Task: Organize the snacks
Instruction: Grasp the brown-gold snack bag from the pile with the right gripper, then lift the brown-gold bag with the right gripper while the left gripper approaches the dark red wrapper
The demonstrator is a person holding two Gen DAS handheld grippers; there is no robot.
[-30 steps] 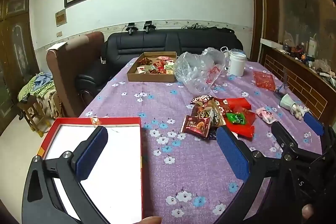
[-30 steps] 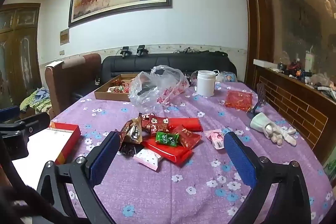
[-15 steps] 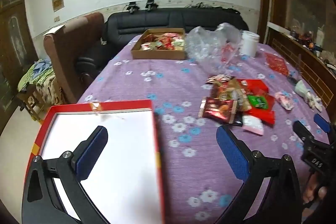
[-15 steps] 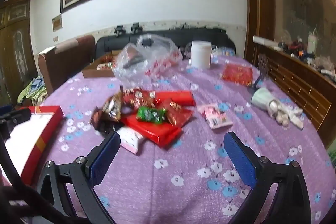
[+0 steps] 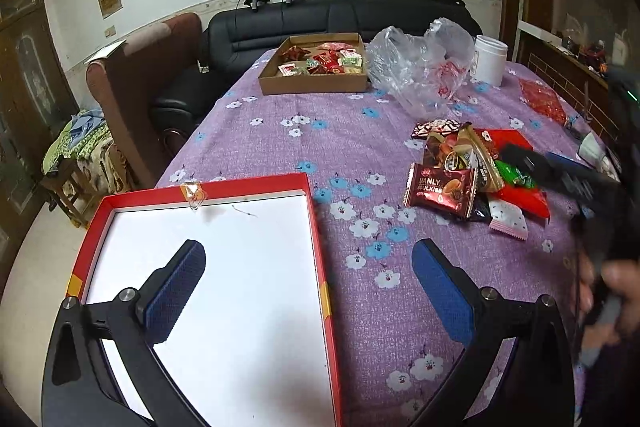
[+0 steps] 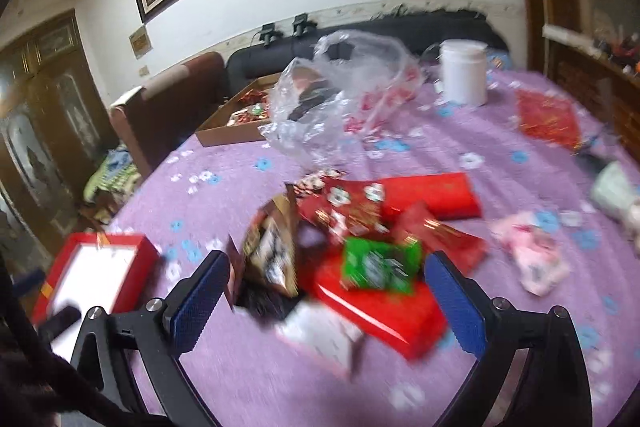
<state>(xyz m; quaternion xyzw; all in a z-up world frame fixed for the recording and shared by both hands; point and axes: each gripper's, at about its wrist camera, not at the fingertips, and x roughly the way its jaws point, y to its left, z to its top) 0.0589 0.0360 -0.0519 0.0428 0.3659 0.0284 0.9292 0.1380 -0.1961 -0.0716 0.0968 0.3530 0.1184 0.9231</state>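
I'm at the first step: reaching for a snack, none picked yet. My right gripper (image 6: 324, 303) is spread wide w/ nothing in it, low over the snack pile (image 6: 360, 251) near the right edge of the worktop (image 5: 320, 131). The pile sits just ahead, between its fingers. The view is blurry, so I can't tell if it touches. The green packet (image 6: 378, 265) looks like the closest one to grab. My left gripper (image 5: 308, 291) is spread too, empty, over the red box (image 5: 208, 287) at the near left corner. The box is bare inside. Next I think I go down, squeeze one packet only, then carry it to the red box. A brown tray (image 5: 316, 67) at the far edge already has snacks.
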